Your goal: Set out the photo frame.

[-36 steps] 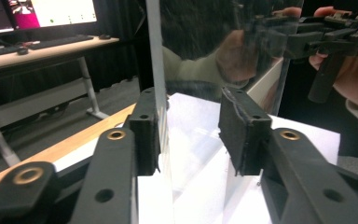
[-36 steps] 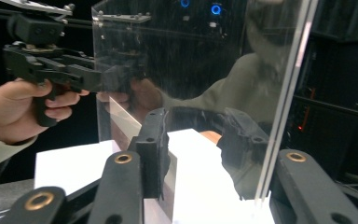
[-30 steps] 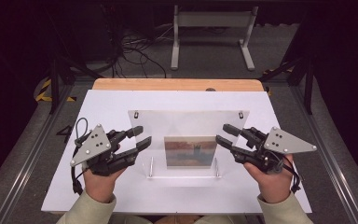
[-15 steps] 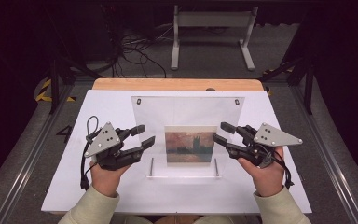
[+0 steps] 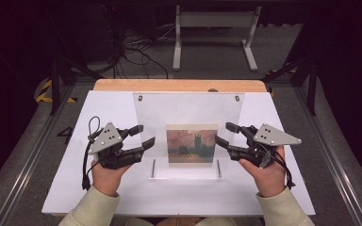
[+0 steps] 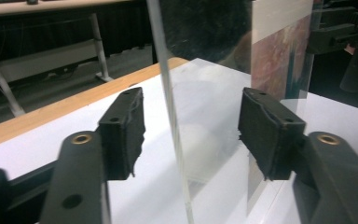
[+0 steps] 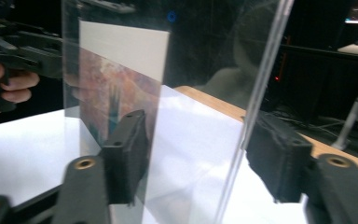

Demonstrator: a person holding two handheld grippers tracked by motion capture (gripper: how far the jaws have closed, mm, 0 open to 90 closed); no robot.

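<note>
— Tongs first: how do we have them?

— Our left tongs (image 5: 142, 134) sit at the left edge of the clear acrylic picture stand (image 5: 188, 109), jaws spread wide. In the left gripper view (image 6: 191, 130) the thin edge of the acrylic pane rises between the two black pads (image 6: 123, 133), and neither pad touches it.

— And the right?

— Our right tongs (image 5: 226, 133) mirror them at the stand's right edge, also gaping wide. In the right gripper view (image 7: 200, 154) the pane's edge runs up between the jaws, nearer the right-hand pad (image 7: 277, 158); we cannot tell whether that pad touches it.

— Where is the stand itself?

— It stands upright in the middle of the white table (image 5: 75, 188), its base flat on the surface. A painting print (image 5: 191, 146) with a white upper margin sits inside it, facing us, low and centred.

— Do we see the hands?

— Our left hand (image 5: 104, 175) and right hand (image 5: 267, 174) grip the handles from below, in pale sleeves (image 5: 90, 211). A black cable (image 5: 88, 150) loops off the left tongs onto the table.

— Anything beyond?

— A wooden table edge (image 5: 179, 85) runs behind the white sheet, and a white metal frame (image 5: 214, 33) stands on the dark floor past it.
</note>
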